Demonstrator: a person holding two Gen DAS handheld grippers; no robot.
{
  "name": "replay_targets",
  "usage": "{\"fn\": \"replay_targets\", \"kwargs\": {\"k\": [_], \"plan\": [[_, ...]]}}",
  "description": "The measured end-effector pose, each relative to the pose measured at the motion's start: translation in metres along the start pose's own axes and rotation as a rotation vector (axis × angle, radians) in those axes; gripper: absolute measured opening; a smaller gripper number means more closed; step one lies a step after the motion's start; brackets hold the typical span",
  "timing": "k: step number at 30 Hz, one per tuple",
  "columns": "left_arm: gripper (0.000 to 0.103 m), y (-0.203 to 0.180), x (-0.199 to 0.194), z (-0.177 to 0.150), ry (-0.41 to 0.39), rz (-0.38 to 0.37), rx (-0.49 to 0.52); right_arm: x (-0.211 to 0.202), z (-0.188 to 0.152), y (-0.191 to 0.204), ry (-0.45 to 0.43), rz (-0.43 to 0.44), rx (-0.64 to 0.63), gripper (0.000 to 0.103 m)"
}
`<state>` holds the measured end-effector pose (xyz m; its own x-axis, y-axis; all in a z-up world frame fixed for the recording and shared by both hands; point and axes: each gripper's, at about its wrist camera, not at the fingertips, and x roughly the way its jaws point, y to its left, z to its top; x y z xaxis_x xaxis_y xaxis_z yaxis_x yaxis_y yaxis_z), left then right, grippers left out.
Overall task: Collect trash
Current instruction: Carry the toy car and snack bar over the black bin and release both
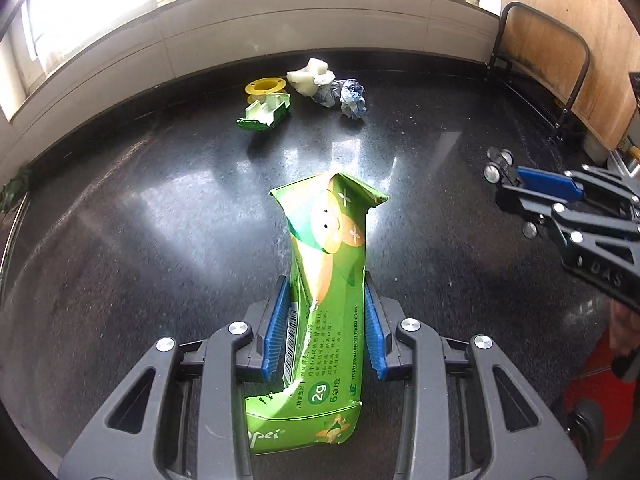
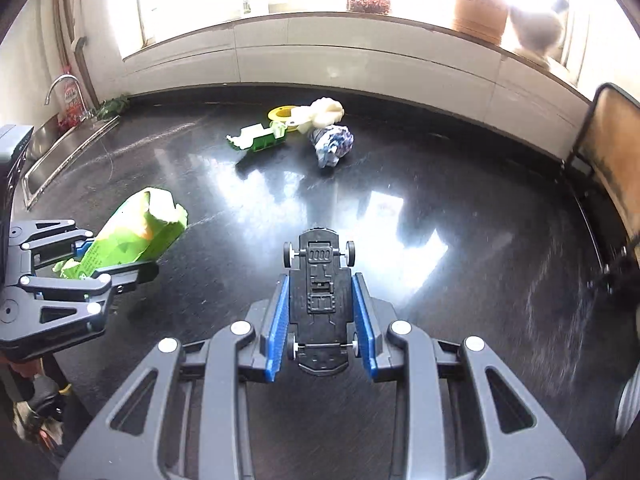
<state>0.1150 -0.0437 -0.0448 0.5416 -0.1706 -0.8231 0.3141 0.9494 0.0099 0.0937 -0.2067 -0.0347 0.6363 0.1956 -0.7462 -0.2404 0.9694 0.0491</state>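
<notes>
My left gripper (image 1: 326,292) is shut on a crushed green carton (image 1: 326,280) and holds it above the black counter (image 1: 160,220). The carton also shows in the right wrist view (image 2: 136,232), in the left gripper (image 2: 132,266). My right gripper (image 2: 320,288) is shut on a black toy car (image 2: 320,292), underside up; the car shows in the left wrist view (image 1: 500,168). At the back of the counter lie a small green-and-white box (image 1: 264,114), a yellow spool (image 1: 266,88), white foam pieces (image 1: 310,76) and crumpled blue-white paper (image 1: 344,96).
A sink with a tap (image 2: 60,92) is at the far left of the counter (image 2: 480,260). A black metal rack with a wooden board (image 1: 560,60) stands at the right. A tiled wall and window sill with pots (image 2: 480,8) run behind.
</notes>
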Motion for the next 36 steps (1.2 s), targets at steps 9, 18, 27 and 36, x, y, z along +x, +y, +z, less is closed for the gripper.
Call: {"fn": "replay_targets", "kwargs": {"k": [9,18,27,36], "plan": [[0.035,0.002,-0.034,-0.047,-0.008,0.021,-0.023,-0.036,-0.041,0.053,-0.004,0.008,0.077,0.031],[0.035,0.038,-0.067,-0.064,-0.064,0.062,-0.099,-0.042,-0.023,0.091,-0.027,0.045,0.006,0.031],[0.035,0.133,-0.13,-0.129,-0.092,0.224,-0.307,-0.033,0.007,0.206,-0.032,0.233,-0.162,0.031],[0.035,0.249,-0.193,-0.249,-0.045,0.45,-0.617,-0.024,0.004,0.377,0.028,0.495,-0.409,0.031]]}}
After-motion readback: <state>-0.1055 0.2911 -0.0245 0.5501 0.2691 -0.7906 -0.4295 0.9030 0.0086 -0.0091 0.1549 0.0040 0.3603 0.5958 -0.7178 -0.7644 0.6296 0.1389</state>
